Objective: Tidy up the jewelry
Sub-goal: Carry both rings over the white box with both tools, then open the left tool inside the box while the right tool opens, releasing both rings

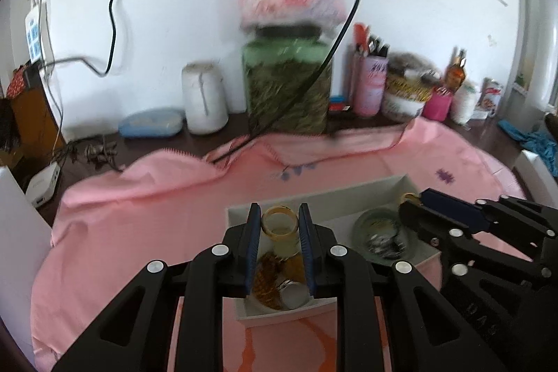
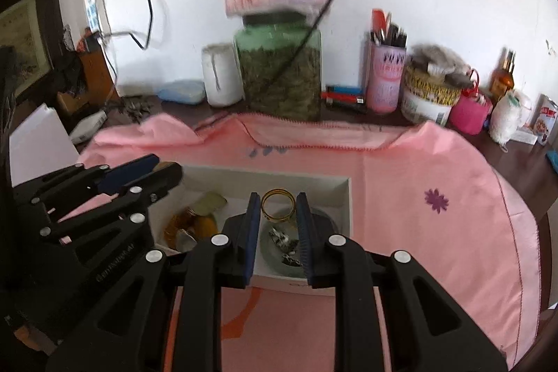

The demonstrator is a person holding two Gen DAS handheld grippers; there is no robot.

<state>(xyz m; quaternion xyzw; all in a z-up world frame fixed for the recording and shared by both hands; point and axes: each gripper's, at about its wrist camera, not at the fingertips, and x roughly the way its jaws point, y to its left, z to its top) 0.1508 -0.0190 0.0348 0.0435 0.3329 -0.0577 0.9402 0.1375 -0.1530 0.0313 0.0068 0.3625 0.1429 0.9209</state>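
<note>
— What's the left gripper (image 1: 279, 222) got?

— A translucent amber bangle (image 1: 279, 221), clamped between its blue pads and held above the white box (image 1: 314, 194) on the pink cloth (image 1: 139, 215). Under it in the box lie more amber pieces (blurred, so I can't name them).

— And further right?

— The right gripper (image 2: 278, 208) is closed on a thin gold ring (image 2: 278, 205), pinched at both sides between its fingertips. It hangs over a pale green dish (image 2: 275, 262) in the box's right part; the dish holds what may be silver bits.
</note>
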